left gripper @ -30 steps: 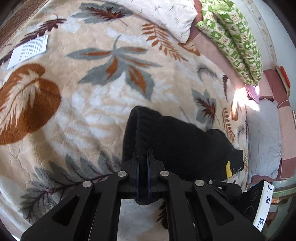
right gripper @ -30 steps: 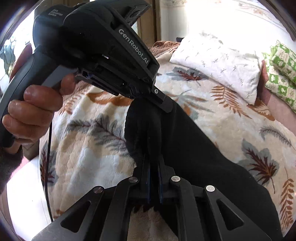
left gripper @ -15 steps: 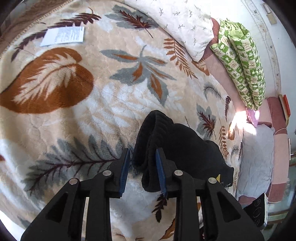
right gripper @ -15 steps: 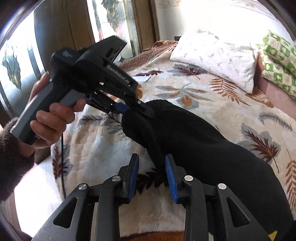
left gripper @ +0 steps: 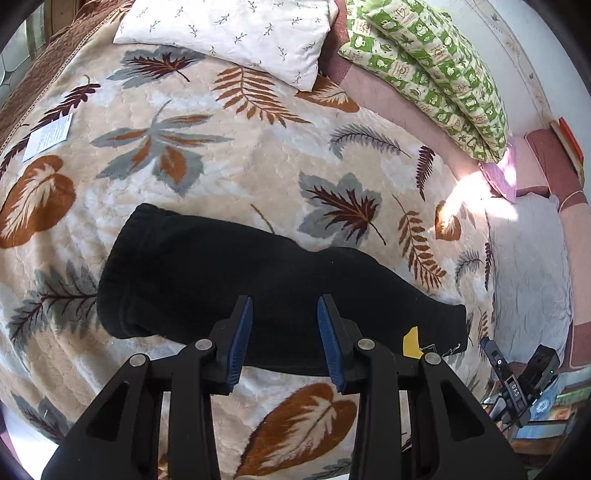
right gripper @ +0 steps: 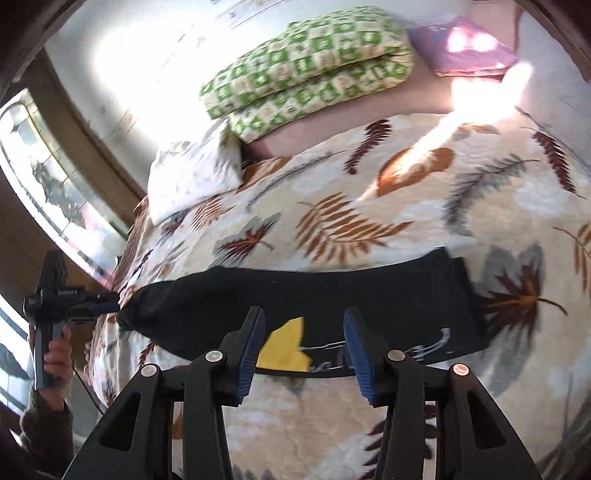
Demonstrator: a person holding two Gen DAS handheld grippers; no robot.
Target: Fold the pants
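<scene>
Two grippers hang above the black pants (left gripper: 258, 280), which lie folded in a long strip across the leaf-pattern blanket (left gripper: 236, 155). The left gripper (left gripper: 284, 339) has its jaws opening, nothing pinched between them. The right gripper (right gripper: 303, 347) is also opening and empty, over the yellow patch (right gripper: 286, 347). A white pillow (left gripper: 229, 33) lies far behind.
</scene>
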